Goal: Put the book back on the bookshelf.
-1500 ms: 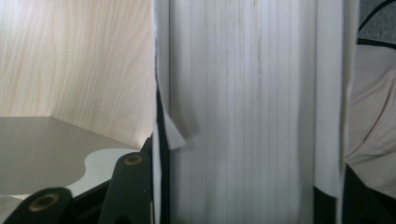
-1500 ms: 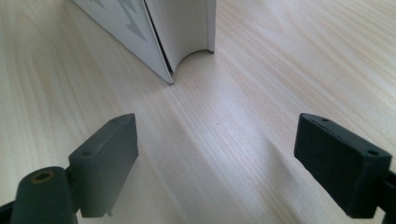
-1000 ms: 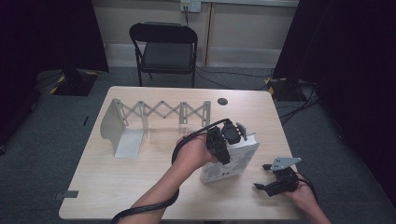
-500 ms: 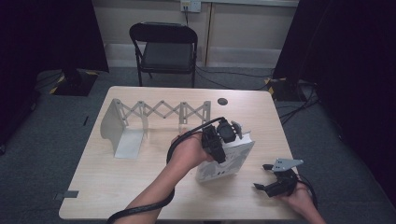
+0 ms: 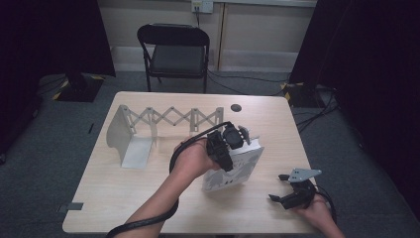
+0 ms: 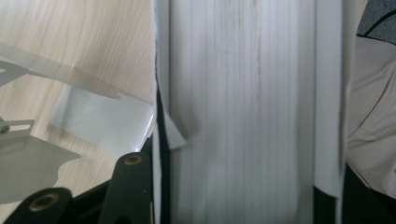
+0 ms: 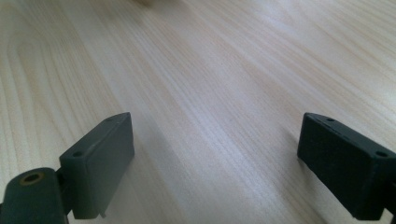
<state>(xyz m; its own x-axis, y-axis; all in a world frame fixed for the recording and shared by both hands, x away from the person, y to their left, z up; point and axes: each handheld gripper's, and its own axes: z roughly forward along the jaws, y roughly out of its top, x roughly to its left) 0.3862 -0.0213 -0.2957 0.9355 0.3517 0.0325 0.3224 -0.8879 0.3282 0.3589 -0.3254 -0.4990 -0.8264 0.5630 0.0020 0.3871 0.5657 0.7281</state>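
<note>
The left gripper (image 5: pixel 236 144) clamps a white book (image 5: pixel 242 168) across its thickness, the page edges (image 6: pixel 243 112) running up between the jaws, with the forearm reaching in from the bottom and the book tilted on the table (image 5: pixel 148 198) near the middle. The right gripper (image 5: pixel 287 191) rests low at the table's right front, jaws spread wide over bare wood. A metal rack (image 5: pixel 143 129) stands to the left of the book.

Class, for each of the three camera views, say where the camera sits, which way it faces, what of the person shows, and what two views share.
High view: above the near side, facing forward and down on the table; forearms, left gripper, right gripper.
Left gripper view: rides the left gripper, facing the book its jaws clamp.
Right gripper view: rides the right gripper, facing bare tabletop between open jaws.
Shared: book and metal rack in the high and left gripper views.
</note>
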